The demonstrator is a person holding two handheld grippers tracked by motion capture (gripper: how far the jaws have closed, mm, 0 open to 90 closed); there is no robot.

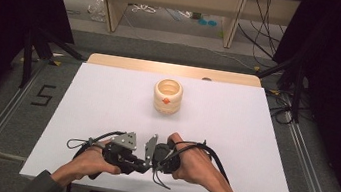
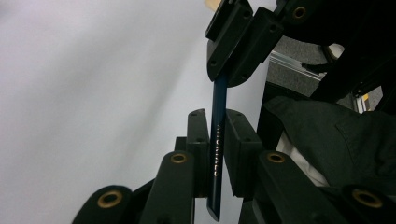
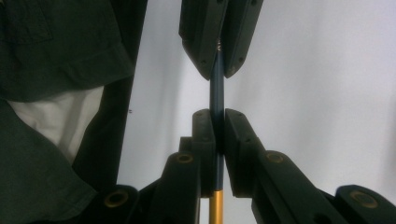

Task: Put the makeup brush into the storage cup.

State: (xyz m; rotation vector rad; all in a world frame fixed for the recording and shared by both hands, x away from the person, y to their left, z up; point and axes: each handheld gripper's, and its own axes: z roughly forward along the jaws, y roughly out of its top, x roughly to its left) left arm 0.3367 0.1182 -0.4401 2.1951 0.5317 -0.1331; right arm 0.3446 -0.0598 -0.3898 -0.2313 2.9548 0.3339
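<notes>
- While both grippers meet near the 6 o'clock edge of the white counter, a slim dark-blue pencil is clamped between them, so the work appears to be at a hand-over or a two-ended hold.
- In the left gripper view, the left gripper has its pads pressed on the printed part of the pencil's shaft; the grip looks complete.
- The right gripper is clenched on the same pencil, with a golden ferrule end showing below its jaws in the right gripper view.
- From the high view, the left gripper and the right gripper sit almost touching, tips turned toward each other, each in a hand, and the pencil itself is too thin to make out there.
- A ringed wooden cup stands upright toward 12 o'clock, well apart from the hands, and its mouth looks empty.
- Judged done: the pencil is off the counter and secured at two spots.
- Judged left: one gripper letting go, and carrying the pencil to the cup, if that is its destination.
</notes>
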